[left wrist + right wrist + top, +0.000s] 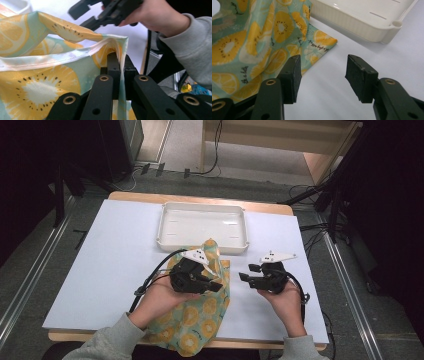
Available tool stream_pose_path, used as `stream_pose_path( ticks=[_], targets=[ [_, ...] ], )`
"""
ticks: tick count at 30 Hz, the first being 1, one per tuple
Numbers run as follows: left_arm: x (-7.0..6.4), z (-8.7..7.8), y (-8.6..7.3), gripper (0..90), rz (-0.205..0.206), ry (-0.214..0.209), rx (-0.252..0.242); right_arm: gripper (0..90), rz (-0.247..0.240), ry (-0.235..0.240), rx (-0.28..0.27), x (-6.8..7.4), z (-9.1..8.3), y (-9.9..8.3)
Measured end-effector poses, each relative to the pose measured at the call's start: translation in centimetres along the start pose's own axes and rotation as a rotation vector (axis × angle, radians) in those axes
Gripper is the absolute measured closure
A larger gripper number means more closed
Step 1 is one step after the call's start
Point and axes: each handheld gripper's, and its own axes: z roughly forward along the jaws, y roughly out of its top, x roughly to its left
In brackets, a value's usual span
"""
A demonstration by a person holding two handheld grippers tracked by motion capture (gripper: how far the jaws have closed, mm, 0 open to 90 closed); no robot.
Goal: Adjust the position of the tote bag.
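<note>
Two grippers work over the white desk (110, 255). The left gripper (216, 285) has its jaws pinched tight on a hemmed edge of the cloth (200, 312), which lies on the desk's near side, a corner lifted just in front of the tray (202, 226). The right gripper (243, 275) hovers beside the cloth, jaws wide apart and holding nothing.

cloth (200, 307) front of tray (202, 224) | both on table (115, 250)
</note>
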Motion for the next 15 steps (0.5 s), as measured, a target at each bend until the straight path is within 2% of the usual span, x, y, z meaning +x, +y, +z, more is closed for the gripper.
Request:
stream_pose_path(
  ticks=[4,6,9,12,15],
  targets=[
    [-0.6,0.4,0.1,89.4,0.024,-0.016,0.003,47.1,0.001,0.0,0.003,0.1,0.0,0.0],
    [-0.6,0.7,-0.1,89.3,0.037,0.004,0.02,47.1,-0.001,-0.002,0.004,0.1,0.0,0.0],
    [-0.2,1.1,-0.7,88.2,0.03,0.008,0.049,47.1,0.003,-0.006,0.004,0.1,-0.1,-0.1],
    [0.1,1.4,-1.1,87.2,0.023,0.002,0.044,47.1,0.004,-0.009,0.005,0.0,-0.1,-0.3],
    [0.5,1.7,-1.4,85.0,0.017,0.011,0.063,47.1,0.008,-0.009,0.005,0.0,-0.2,-0.4]
  ],
)
